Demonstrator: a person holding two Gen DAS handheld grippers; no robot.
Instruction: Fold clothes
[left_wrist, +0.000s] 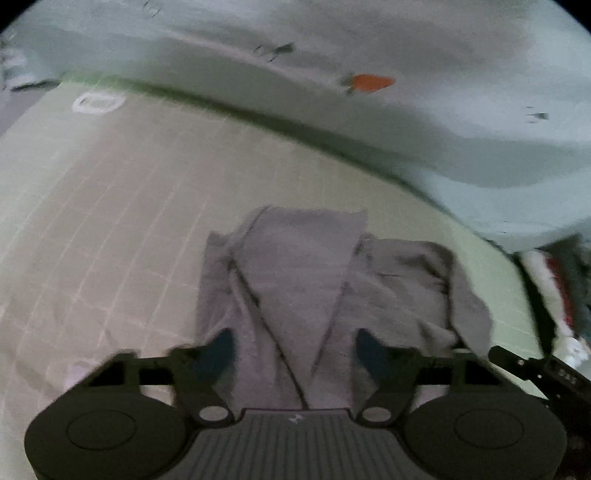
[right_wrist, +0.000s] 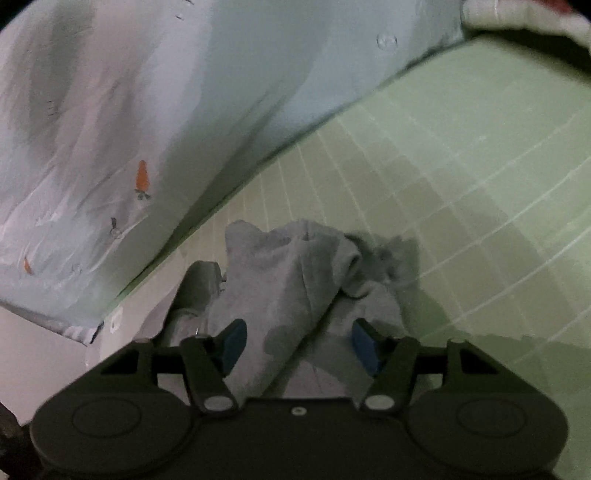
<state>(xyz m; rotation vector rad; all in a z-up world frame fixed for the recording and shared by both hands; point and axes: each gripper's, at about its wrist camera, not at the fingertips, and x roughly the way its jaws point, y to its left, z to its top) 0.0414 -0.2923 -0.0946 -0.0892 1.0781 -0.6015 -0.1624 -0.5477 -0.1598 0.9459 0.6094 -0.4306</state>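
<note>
Already your left hand-held gripper (left_wrist: 293, 354) and right hand-held gripper (right_wrist: 295, 345) stood spread, pinching nothing — the grey garment (left_wrist: 314, 288) lay bunched at lower centre on the green mat (left_wrist: 110, 206). Closing on one loose layer could have dragged the fold apart.

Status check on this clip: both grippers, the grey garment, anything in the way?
Left gripper open, right gripper open, both over grey garment. Garment rumpled on green mat. Nothing blocking.
</note>
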